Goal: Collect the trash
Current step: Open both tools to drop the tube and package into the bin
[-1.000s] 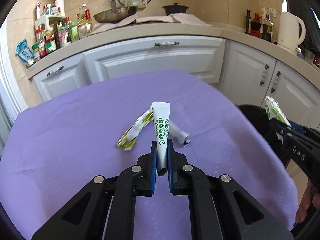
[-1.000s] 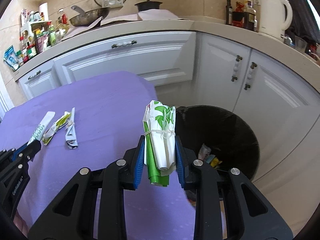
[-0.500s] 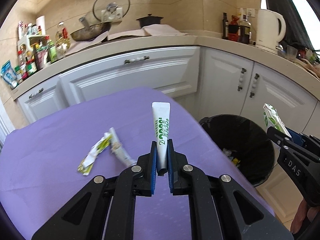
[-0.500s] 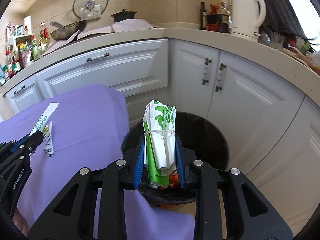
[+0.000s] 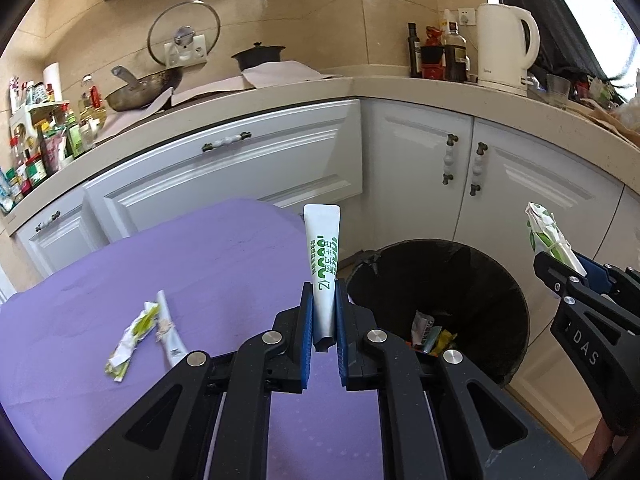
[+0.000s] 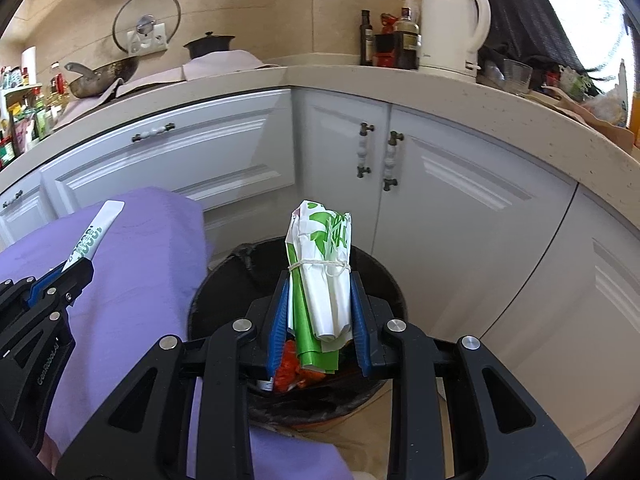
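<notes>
My left gripper [image 5: 322, 292] is shut on a white tube with green print [image 5: 323, 256], which stands upright above the right edge of the purple table [image 5: 200, 264]. My right gripper [image 6: 319, 284] is shut on a white and green wrapper bundle [image 6: 320, 264] tied with a rubber band, directly above the black trash bin [image 6: 224, 292]. From the left wrist view the bin [image 5: 480, 280] stands on the floor to the right of the table, with scraps inside. The right gripper [image 5: 568, 268] shows there above the bin's right rim. Two crumpled wrappers [image 5: 148, 332] lie on the table.
White cabinets [image 5: 240, 172] and a countertop curve behind the table and bin. On the counter stand a kettle [image 5: 504, 44], bottles, a pan and a pot. The left gripper [image 6: 76, 268] with its tube shows at the left of the right wrist view.
Both grippers have swung right, off the table toward the bin. The bin now fills the middle of the right wrist view, and the two wrappers on the table have slid left.
</notes>
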{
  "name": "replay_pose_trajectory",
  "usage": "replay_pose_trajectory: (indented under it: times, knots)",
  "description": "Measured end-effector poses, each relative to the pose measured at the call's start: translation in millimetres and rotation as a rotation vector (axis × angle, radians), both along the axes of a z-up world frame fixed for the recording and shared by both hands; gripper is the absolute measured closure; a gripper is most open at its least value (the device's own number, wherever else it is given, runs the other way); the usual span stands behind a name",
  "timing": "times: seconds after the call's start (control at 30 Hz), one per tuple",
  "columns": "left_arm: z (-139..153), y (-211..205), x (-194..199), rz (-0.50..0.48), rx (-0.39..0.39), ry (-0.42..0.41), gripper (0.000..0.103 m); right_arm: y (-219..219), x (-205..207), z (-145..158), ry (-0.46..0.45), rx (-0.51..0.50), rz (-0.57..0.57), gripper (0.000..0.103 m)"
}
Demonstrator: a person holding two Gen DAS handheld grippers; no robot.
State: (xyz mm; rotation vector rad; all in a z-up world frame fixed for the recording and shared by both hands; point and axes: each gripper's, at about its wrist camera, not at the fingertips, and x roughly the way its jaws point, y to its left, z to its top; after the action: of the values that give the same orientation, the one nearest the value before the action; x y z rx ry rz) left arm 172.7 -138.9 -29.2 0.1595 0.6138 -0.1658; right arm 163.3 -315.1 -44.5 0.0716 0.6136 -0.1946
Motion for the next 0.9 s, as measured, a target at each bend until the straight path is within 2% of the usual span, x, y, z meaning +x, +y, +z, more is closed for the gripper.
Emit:
replay_pose_trajectory:
  times: [0.57, 0.67, 0.73, 0.9]
  knots:
    - [-17, -42, 36, -0.043, 0.013, 0.028, 0.088, -29, 27, -18, 0.005, 0.001, -0.053, 0.074]
    - [-21, -49, 40, -0.055, 0.026, 0.034, 0.084, -33, 31, -23, 0.009, -0.002, -0.063, 0.061]
    - [-25, -51, 42, -0.053, 0.032, 0.05, 0.074, -36, 31, -26, 0.015, 0.003, -0.069, 0.06]
    - [-26, -47, 42, -0.039, 0.023, 0.051, 0.061, -37, 30, -28, 0.019, 0.006, -0.074, 0.06]
